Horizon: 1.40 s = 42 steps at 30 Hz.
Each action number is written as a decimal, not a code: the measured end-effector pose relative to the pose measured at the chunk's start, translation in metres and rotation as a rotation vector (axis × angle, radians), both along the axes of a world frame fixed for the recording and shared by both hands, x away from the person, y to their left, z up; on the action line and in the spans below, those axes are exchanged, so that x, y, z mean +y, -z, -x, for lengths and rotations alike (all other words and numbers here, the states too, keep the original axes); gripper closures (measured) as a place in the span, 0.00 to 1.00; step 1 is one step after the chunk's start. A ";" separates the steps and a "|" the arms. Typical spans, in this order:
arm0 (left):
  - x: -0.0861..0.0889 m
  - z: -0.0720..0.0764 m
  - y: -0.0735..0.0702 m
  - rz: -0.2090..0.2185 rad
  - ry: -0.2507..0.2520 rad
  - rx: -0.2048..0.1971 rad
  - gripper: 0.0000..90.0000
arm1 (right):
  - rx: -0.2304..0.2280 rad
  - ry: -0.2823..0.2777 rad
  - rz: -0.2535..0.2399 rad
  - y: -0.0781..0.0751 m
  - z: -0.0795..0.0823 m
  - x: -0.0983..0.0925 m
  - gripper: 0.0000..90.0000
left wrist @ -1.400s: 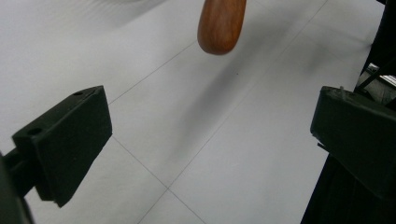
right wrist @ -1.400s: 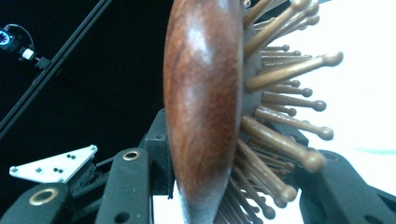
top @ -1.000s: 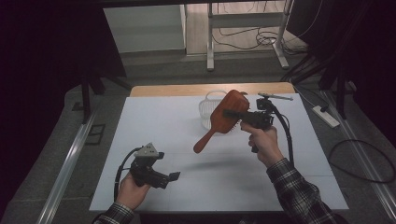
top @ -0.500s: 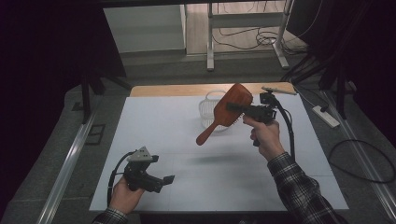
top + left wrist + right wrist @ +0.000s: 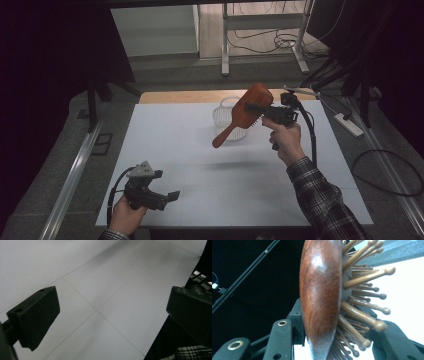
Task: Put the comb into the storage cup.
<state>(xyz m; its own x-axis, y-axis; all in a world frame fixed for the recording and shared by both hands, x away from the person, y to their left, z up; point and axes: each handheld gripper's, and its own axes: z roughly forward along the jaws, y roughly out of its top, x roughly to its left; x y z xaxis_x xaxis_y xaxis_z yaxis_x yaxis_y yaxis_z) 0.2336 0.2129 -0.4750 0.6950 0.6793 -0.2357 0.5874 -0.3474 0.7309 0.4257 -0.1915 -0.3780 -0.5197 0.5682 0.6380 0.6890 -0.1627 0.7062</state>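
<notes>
While the right gripper (image 5: 261,111) pinches a wooden hairbrush (image 5: 245,114) by its head, the brush hangs in the air above the far part of the white surface (image 5: 200,145), its handle slanting down toward the person's left. In the right gripper view the jaws press on the brush (image 5: 320,297) from both sides, one against the smooth wooden back, the other among the round-tipped bristles (image 5: 362,302). Just behind the brush in the high view stands a small white basket (image 5: 222,116), near the far edge of the surface. At the near left corner the left gripper (image 5: 165,197) hovers low with its jaws spread and nothing between them.
</notes>
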 end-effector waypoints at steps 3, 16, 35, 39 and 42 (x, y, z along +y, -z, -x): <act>0.003 0.003 0.000 0.004 -0.007 0.001 0.00 | -0.006 0.007 0.000 -0.002 -0.002 0.000 0.58; 0.014 0.014 0.000 0.005 -0.049 0.014 0.00 | -0.022 0.034 0.016 -0.008 -0.013 -0.001 0.58; 0.027 0.023 -0.001 -0.001 -0.096 0.021 0.00 | -0.039 0.072 0.021 -0.015 -0.026 -0.003 0.58; 0.029 0.024 -0.002 0.002 -0.104 0.019 0.00 | -0.039 0.085 0.019 -0.015 -0.029 -0.005 0.58; 0.029 0.025 -0.002 0.002 -0.104 0.020 0.00 | -0.037 0.092 0.018 -0.015 -0.032 -0.006 0.58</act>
<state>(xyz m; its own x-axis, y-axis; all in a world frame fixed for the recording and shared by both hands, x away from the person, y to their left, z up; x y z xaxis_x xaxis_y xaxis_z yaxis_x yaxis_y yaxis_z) 0.2087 0.2422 -0.4731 0.6160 0.7469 -0.2502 0.6346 -0.2823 0.7194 0.4573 -0.1972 -0.3632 -0.4875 0.6258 0.6089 0.6451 -0.2117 0.7342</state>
